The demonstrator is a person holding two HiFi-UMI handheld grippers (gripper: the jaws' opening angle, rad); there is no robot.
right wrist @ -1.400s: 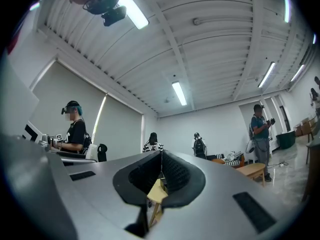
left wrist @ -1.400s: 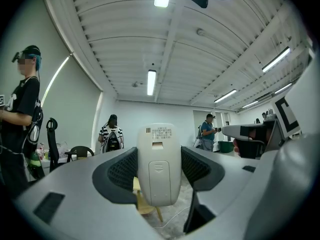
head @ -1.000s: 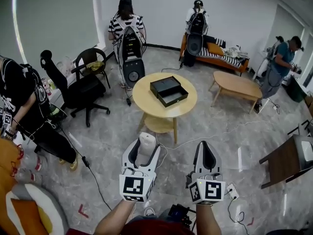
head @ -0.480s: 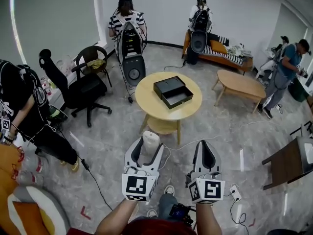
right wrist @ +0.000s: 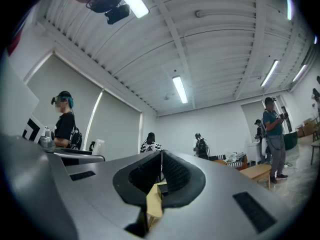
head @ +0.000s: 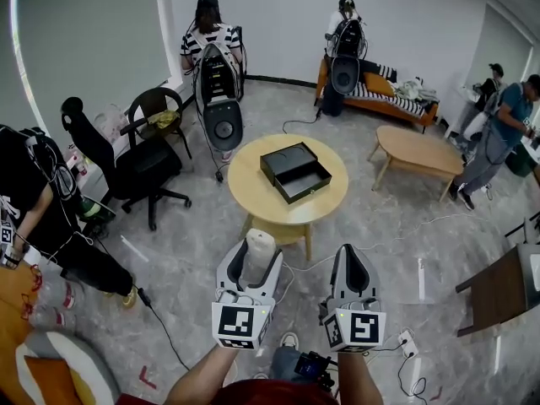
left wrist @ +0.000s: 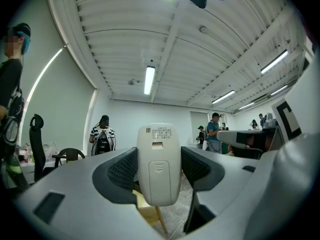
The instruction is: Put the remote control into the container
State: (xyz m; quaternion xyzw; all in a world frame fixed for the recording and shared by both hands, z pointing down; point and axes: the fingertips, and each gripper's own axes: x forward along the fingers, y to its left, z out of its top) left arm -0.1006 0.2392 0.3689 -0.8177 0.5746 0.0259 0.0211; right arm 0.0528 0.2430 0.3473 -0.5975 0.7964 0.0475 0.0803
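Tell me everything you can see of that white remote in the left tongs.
The remote control is an off-white, plastic-looking slab with rounded corners. Its back faces the left gripper view, showing a battery cover, a small recess and a label too small to read. It is clamped on both sides by the dark ribbed pads of the left tongs, its top sticking out past them.

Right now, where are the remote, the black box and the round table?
Remote [left wrist: 159,169]: left gripper view, on its back cover.
Box [head: 284,156]: head view, on its flat top.
Table [head: 253,194]: head view, on the bare top near its left edge.
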